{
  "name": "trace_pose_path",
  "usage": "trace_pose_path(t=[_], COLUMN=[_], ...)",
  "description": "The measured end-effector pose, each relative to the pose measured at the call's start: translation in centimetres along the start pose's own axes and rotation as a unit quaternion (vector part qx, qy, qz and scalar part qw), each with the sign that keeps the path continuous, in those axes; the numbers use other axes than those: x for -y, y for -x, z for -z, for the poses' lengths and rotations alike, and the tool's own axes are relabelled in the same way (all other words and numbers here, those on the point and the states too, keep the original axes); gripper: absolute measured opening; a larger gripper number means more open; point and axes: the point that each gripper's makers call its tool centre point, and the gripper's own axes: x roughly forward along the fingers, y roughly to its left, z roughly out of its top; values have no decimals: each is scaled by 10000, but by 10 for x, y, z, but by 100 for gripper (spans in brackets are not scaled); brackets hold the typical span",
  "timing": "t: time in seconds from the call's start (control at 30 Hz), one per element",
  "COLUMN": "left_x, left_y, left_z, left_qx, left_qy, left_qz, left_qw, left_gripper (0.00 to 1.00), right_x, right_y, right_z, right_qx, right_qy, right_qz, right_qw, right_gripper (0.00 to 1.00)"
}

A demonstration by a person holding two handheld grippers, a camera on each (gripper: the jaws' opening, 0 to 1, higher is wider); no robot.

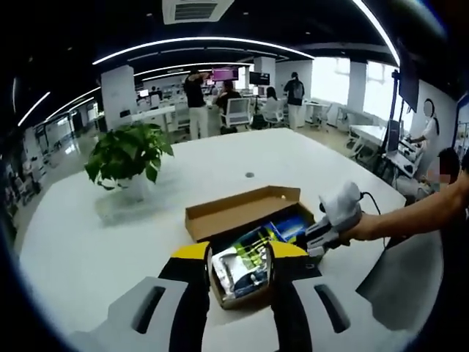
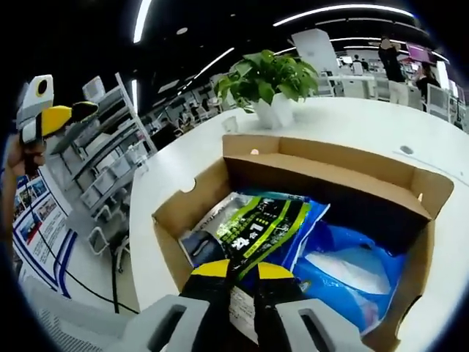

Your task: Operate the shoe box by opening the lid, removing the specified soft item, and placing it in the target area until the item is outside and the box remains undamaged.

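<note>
The shoe box [image 2: 322, 183] sits open on the table [image 1: 220, 165]. I have the right tongs [image 2: 242, 273] inside it, apparently pinching the green packet [image 2: 264, 224], which lies against the box's left wall. The left tongs [image 1: 237, 253] hang released outside. Next: lift straight up, clear of the walls.

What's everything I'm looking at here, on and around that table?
Shoe box: one, brown cardboard, lid open, on the table.
Soft packet: one, black and green, inside the box.
Blue bag: one, inside the box, beside the packet.
Potted plant: one, green in a white pot, on the table.
Table: one, white, round.
People: several, standing and sitting in the background.
Right gripper: fingers closed on the packet.
Left gripper: yellow-tipped fingers straddling the box end.
</note>
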Motion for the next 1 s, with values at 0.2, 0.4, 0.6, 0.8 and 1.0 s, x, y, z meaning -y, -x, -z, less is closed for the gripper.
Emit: trace_pose_path(t=[0.2,0.4,0.6,0.8,1.0], left_x=[2,7,12,10,7], left_y=[-16,-40,-66,-78,-74], left_z=[25,46,67,85,83], left_qx=[-300,-606,-937,-1229,-1205], left_qy=[59,122,153,118,141], left_qz=[56,215,409,413,389], left_qw=[9995,9979,9946,9915,9919], left_gripper=[27,26,26,26,26], right_x=[3,9,16,13,4], right_y=[9,21,32,36,32], right_z=[-1,-4,-1,0,0], right_qx=[6,31,-28,47,53], right_qy=[133,294,480,48,-142], right_qz=[80,178,294,130,-81], right_qw=[9999,9994,9984,9999,9999], right_gripper=[0,0,0,0,0])
